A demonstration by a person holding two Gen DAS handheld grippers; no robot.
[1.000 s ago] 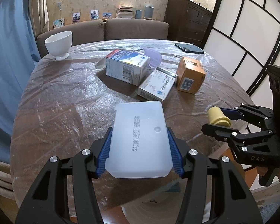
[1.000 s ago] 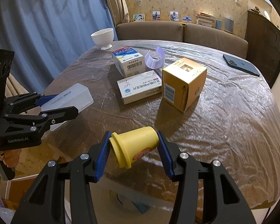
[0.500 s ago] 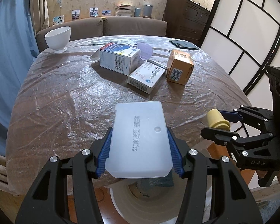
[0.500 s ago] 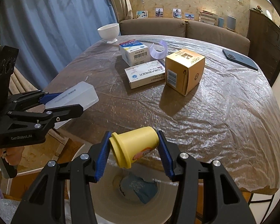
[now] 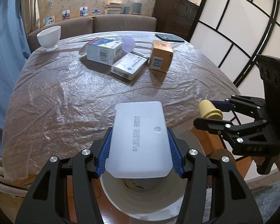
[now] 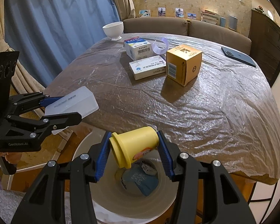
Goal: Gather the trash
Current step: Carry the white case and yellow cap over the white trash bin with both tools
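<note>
The left gripper (image 5: 139, 153) has its jaws clamped on the long sides of a flat translucent white box (image 5: 139, 140), which projects forward over the near edge of the counter (image 5: 65, 100); the box's rear half sits above the mouth of a round pale bin (image 6: 132, 199) on the wooden floor just off that edge. The right gripper (image 6: 133, 153) has its jaws clenched on a small yellow cup (image 6: 134, 145), tilted on its side with its flanged rim toward the left, directly above the bin opening. Inside the bin a blue crumpled item (image 6: 141, 181) and some smaller scraps lie at the bottom. The two grippers are side by side, apart from each other, both at the near counter edge. The counter is oval, covered in wrinkled clear plastic film, and its near half is bare. Grouped toward the far middle are a blue-and-white carton (image 5: 103, 52), a flat white medicine box (image 5: 129, 66) lying just beside it, an orange carton (image 5: 160, 56) standing near the flat box, and a clear plastic cup (image 6: 160, 45) on its side behind them. A white bowl (image 5: 49, 37) stands at the far left edge and a dark phone (image 6: 238, 56) lies at the far right edge. A blue curtain borders the left side; a paper-panelled screen borders the right.
</note>
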